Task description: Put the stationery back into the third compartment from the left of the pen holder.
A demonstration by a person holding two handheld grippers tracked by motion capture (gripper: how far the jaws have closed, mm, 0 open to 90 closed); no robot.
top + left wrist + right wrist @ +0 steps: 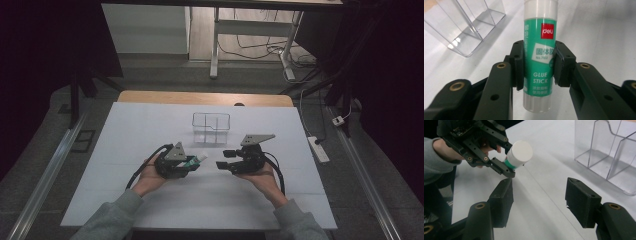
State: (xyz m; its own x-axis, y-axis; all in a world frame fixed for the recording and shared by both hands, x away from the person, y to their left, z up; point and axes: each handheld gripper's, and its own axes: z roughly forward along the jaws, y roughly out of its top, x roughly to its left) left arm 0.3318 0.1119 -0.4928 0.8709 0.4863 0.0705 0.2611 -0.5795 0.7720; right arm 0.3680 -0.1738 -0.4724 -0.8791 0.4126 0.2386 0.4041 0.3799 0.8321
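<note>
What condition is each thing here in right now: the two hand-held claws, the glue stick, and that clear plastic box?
Left gripper: shut on the glue stick, pads pressing its sides.
Right gripper: open, nothing between its jaws.
Glue stick: capped, held off the table, its white end toward the right gripper.
Clear organizer: upright on the table, compartments empty.

A white table surface (150,200) carried a clear plastic organizer (211,128) at its far centre, divided into compartments. A wooden edge (200,97) showed along the far side of the surface. On the floor to the right lay a white power strip (318,149). Farther back stood a white desk frame (215,50) with loose cables (260,50) beneath it.
</note>
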